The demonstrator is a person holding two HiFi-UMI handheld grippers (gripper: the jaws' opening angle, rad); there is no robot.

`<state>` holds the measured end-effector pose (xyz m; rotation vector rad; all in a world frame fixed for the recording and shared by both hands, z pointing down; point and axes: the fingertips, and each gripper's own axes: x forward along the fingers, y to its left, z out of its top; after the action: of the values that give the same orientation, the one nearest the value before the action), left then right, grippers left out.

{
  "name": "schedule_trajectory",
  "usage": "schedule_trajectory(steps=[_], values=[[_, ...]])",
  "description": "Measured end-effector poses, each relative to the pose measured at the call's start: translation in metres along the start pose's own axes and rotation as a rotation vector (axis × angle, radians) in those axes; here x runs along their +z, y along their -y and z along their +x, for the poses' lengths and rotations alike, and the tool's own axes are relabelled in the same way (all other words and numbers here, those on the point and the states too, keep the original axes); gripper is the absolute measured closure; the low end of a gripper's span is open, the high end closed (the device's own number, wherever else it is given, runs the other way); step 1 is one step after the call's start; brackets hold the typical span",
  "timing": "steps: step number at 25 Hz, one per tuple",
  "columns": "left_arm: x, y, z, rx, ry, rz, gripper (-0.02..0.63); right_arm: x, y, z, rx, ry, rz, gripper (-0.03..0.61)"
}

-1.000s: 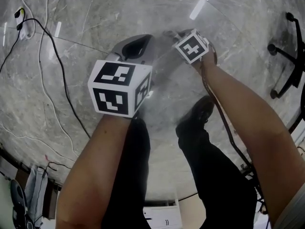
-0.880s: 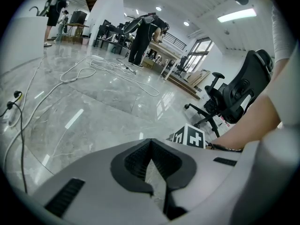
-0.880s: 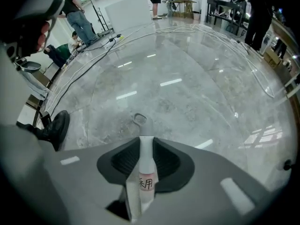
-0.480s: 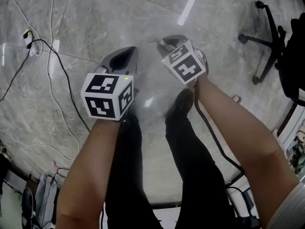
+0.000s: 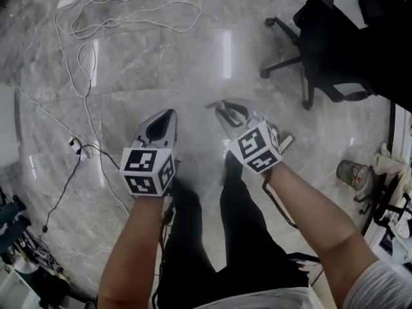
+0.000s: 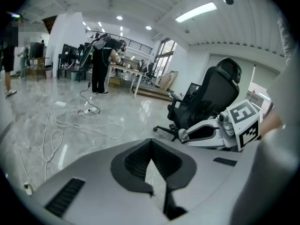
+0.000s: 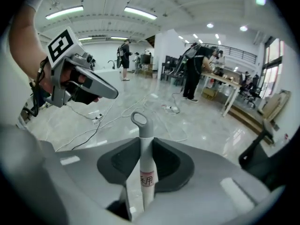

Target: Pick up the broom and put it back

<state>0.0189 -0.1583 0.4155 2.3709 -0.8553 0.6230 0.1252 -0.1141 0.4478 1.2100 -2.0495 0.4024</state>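
Note:
My right gripper (image 7: 143,142) is shut on the broom's white handle (image 7: 144,161). The handle stands up between the jaws and ends in a grey hanging loop (image 7: 139,120). In the head view the right gripper (image 5: 222,108) is held out over the floor; the broom's head is hidden. My left gripper (image 6: 151,144) has its jaw tips together with nothing between them. In the head view the left gripper (image 5: 166,116) is level with the right one. Each gripper shows in the other's view: the left gripper (image 7: 79,86) and the right gripper (image 6: 211,130).
A black office chair (image 5: 322,50) stands at the back right on the grey marble floor (image 5: 193,56). White cables (image 5: 129,15) loop across the far left. A small pot (image 5: 353,172) sits at the right. People stand at desks (image 6: 101,64) far off.
Both grippers have risen well away from the floor. The head view has tipped forward, so more floor, the chair and the white cables have come into sight.

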Motion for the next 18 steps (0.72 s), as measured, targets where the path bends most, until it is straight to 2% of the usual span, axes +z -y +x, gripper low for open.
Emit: schedule_trajectory(steps=[3, 6, 8, 11, 15, 18], values=[[0.076, 0.054, -0.031, -0.005, 0.032, 0.019, 0.609, 0.008, 0.057, -0.105, -0.13, 0.029, 0.052, 0.494], [0.128, 0.117, -0.067, -0.031, 0.048, 0.035, 0.609, -0.008, 0.096, -0.213, -0.245, 0.021, 0.138, 0.493], [0.16, 0.162, -0.082, -0.07, 0.05, 0.096, 0.609, -0.022, 0.122, -0.277, -0.327, 0.014, 0.207, 0.492], [0.215, 0.232, -0.077, -0.148, 0.064, 0.193, 0.609, -0.054, 0.174, -0.354, -0.462, 0.021, 0.337, 0.492], [0.262, 0.319, -0.079, -0.203, 0.084, 0.243, 0.609, -0.1, 0.223, -0.445, -0.575, 0.023, 0.517, 0.491], [0.283, 0.38, -0.086, -0.232, 0.106, 0.278, 0.609, -0.133, 0.255, -0.492, -0.612, 0.018, 0.633, 0.49]])
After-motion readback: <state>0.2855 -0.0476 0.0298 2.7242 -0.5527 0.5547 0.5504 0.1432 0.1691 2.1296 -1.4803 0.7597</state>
